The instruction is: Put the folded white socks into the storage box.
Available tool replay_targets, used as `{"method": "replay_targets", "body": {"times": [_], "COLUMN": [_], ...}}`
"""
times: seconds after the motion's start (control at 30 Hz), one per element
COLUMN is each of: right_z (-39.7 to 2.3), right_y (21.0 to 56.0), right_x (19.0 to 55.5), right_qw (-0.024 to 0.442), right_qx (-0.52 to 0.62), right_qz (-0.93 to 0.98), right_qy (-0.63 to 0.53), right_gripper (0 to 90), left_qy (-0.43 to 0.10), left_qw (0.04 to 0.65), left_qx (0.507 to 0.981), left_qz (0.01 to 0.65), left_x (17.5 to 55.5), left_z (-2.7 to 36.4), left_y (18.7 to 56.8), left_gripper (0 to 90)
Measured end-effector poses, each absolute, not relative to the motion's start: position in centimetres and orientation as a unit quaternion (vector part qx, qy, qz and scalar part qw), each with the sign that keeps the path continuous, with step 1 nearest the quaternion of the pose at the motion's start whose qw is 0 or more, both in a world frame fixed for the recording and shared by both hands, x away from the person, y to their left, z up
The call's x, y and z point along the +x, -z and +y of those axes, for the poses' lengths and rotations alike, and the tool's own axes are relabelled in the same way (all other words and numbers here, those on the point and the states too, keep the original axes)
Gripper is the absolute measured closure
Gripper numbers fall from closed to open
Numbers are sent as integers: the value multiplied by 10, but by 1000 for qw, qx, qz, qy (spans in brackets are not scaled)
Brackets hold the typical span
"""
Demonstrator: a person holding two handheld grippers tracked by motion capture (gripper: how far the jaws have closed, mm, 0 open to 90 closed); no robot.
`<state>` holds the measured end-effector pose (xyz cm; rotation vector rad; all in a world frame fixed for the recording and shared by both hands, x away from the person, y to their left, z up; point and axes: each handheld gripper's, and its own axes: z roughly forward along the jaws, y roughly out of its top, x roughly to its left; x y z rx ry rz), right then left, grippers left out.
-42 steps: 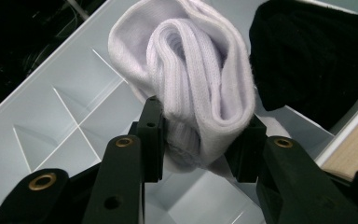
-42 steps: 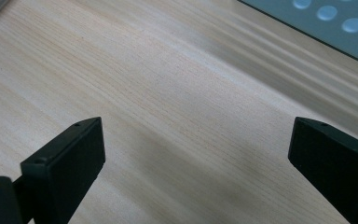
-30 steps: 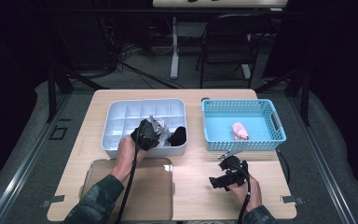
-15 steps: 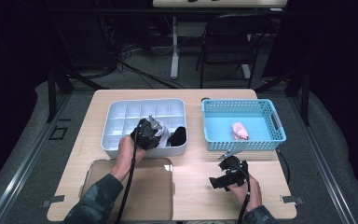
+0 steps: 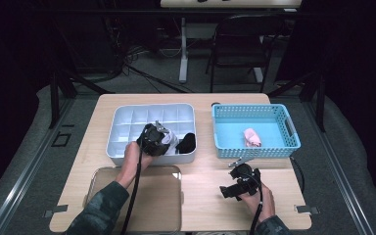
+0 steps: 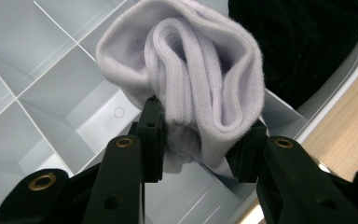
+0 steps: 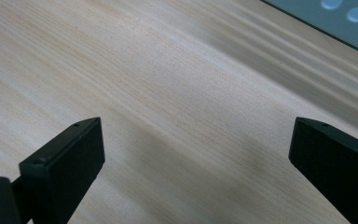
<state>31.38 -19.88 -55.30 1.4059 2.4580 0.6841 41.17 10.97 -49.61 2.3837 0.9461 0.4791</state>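
- The right gripper [image 5: 228, 188] rests low over the bare wooden table [image 5: 210, 196] at the near right; in the right gripper view its two black jaws stand wide apart with nothing but wood grain between them, so it is released.
- That view also catches a sliver of the blue basket [image 7: 328, 21] at its top right corner; the high view shows the whole basket [image 5: 225, 147] on the far right of the table with a small pink roll [image 5: 252, 137] lying inside it.
- A clear tray [image 5: 166, 205] lies at the near left edge, partly under the person's left forearm; its near end is cut off by the frame.
- The left gripper [image 5: 169, 141] hangs over the near right part of the white divided bin [image 5: 127, 127]. In the high view its body covers most of what it holds.
- The left gripper view shows the grip: both pads are clamped on the lower end of a rolled white sock [image 6: 200, 84], which bulges out above them.
- The sock's long axis runs away from the jaws, its folded open end facing the camera; it is over a compartment beside the bin's near right corner, whether touching the floor I cannot tell.
- A black bundle [image 6: 298, 42] fills the neighbouring corner compartment, cut off at the top of that view; it also shows in the high view [image 5: 187, 143].
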Motion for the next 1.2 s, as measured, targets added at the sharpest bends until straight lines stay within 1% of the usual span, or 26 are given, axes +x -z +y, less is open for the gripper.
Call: {"method": "replay_targets", "body": {"times": [0.23,0.63,1.07,1.17,1.2], "right_z": [-200,-198,-198,-198,-198], "right_y": [553,555,554,554,554], "right_x": [314,314,314,314,314], "right_qw": [117,112,113,115,115], "right_qx": [479,482,477,478,478], "right_qz": [839,838,842,841,841], "right_qy": [-229,-232,-224,-225,-225], "right_gripper": [28,29,28,29,29], "left_qy": [-186,-179,-157,-145,-143], "left_qw": [262,231,243,248,249], "left_qx": [882,892,894,892,892], "left_qz": [345,345,342,348,349], "left_x": [409,415,420,422,422], "left_z": [112,103,103,105,107], "left_y": [486,498,503,501,500], "left_gripper": [636,636,625,567,567]}}
